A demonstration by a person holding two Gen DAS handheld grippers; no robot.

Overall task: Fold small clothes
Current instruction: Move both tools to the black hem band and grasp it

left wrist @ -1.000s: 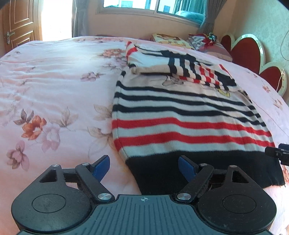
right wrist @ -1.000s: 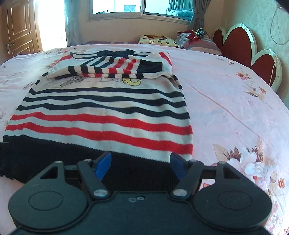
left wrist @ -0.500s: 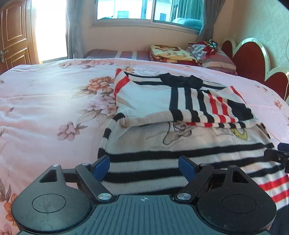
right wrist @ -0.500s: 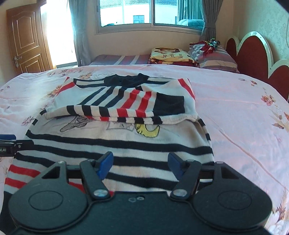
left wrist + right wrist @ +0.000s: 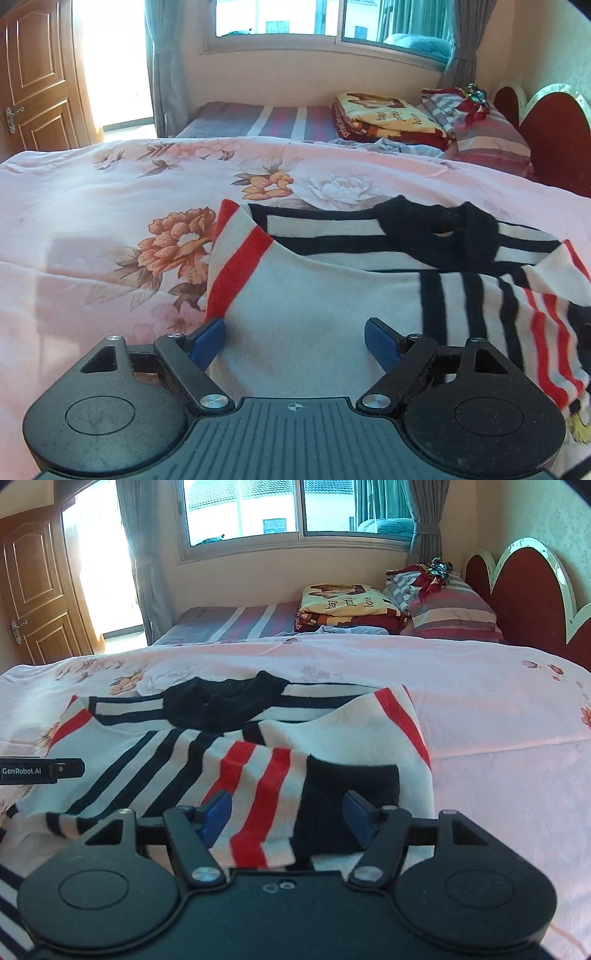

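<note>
A striped sweater [image 5: 314, 295] in white, black and red lies flat on the pink floral bedcover [image 5: 92, 206], its black collar [image 5: 436, 229] at the far end and both sleeves folded across the chest. My left gripper [image 5: 295, 339] hovers open over the left folded sleeve, its left blue pad beside the red-striped shoulder edge. In the right wrist view my right gripper [image 5: 288, 816] is open above the sweater [image 5: 166, 746], over the right sleeve's black cuff [image 5: 351, 786] and red stripes. Nothing is pinched by either. A finger of the left gripper [image 5: 40, 771] shows at that view's left edge.
A folded blanket [image 5: 384, 118] and a striped pillow [image 5: 487, 129] lie at the far end of the bed, by the red headboard [image 5: 554, 140]. A wooden door [image 5: 33, 81] stands far left, and a window with curtains is behind. Bedcover [image 5: 498, 720] stretches right of the sweater.
Both grippers have travelled forward along the sweater, from its black hem over the striped body to the folded sleeves near the collar. The sweater itself has not moved.
</note>
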